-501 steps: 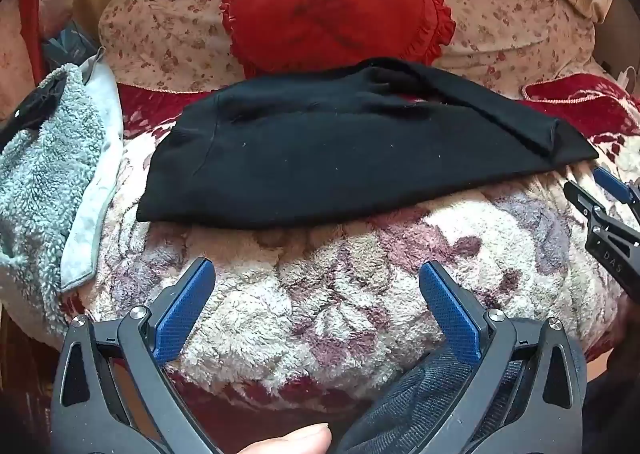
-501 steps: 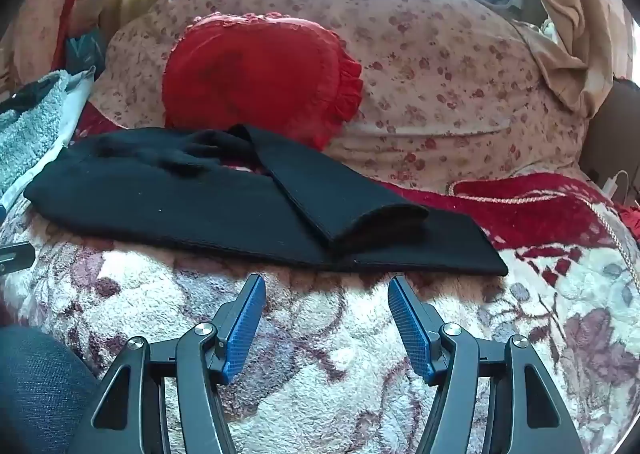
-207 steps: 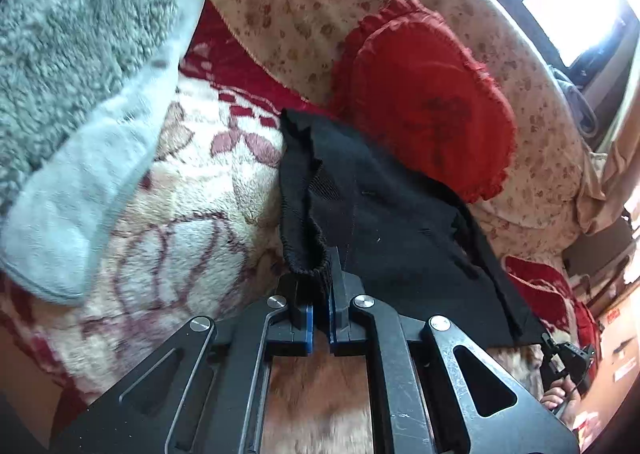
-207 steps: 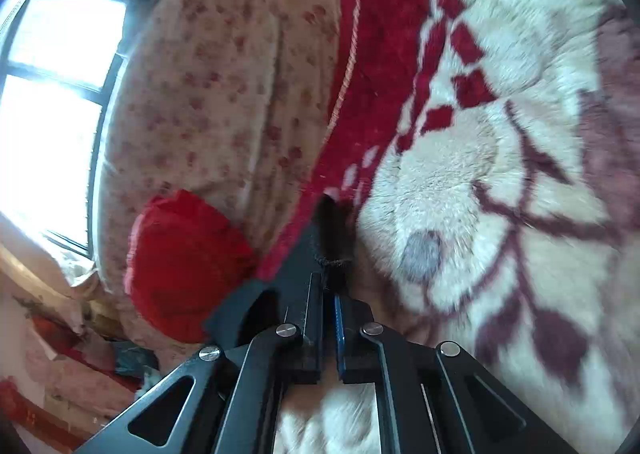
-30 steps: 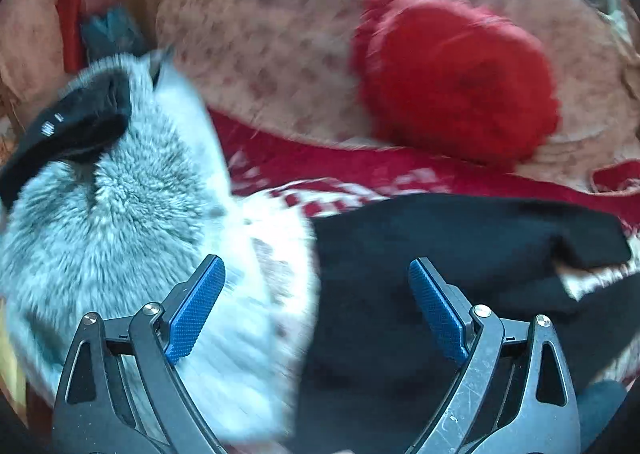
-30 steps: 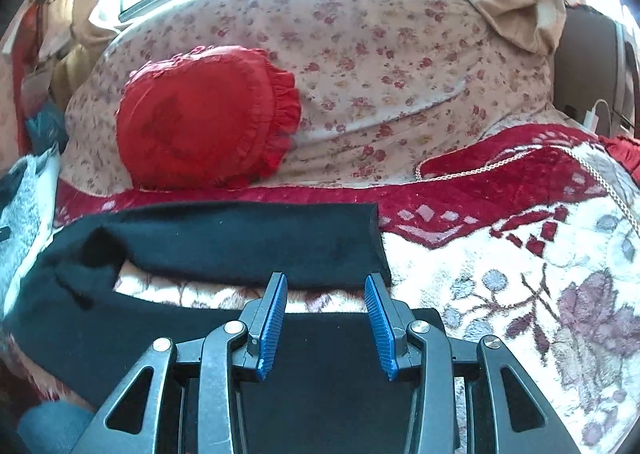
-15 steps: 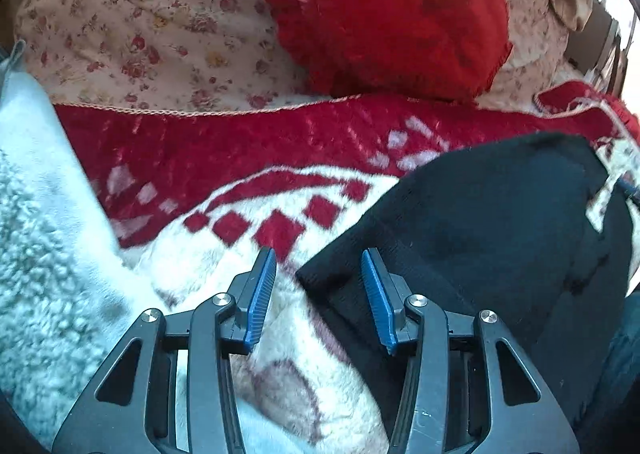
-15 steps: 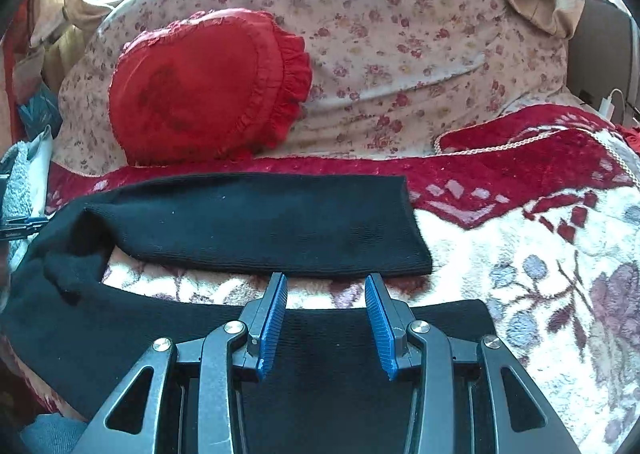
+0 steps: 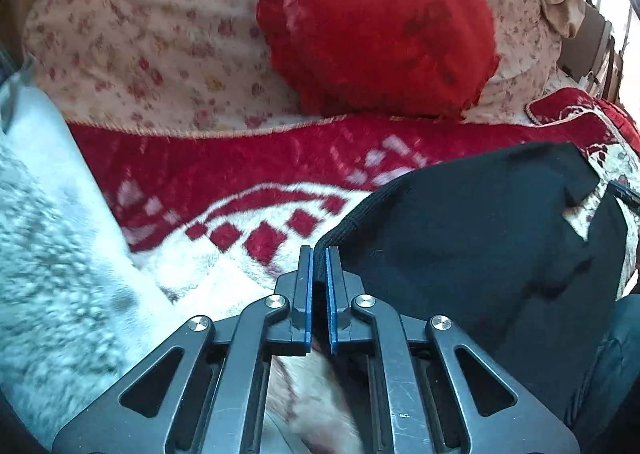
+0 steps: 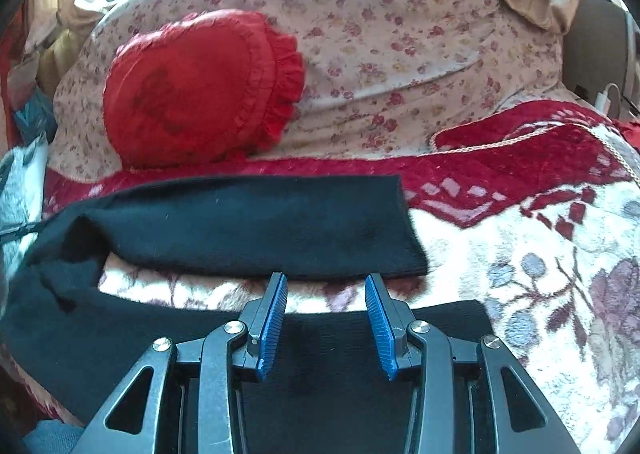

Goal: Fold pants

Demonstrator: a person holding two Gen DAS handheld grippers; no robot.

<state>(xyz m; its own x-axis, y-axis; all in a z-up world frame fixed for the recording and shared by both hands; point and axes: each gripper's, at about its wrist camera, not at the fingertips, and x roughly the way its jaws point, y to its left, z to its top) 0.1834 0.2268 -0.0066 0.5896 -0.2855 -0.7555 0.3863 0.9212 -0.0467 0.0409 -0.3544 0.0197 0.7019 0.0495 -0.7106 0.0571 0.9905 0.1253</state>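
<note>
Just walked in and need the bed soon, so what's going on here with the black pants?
A person with a handheld gripper in each hand is folding black knit pants on a floral fleece blanket. The left gripper has just been closing and is pinching the pants' ribbed edge. The right gripper hangs open over the nearer leg, gripping nothing. The legs lie spread apart, unfolded.

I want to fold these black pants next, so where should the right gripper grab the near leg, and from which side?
Grip the near leg's open cuff end, coming in from the right: its edge lies flat, free and uncovered on the blanket. The right gripper hangs open above that leg.
</note>
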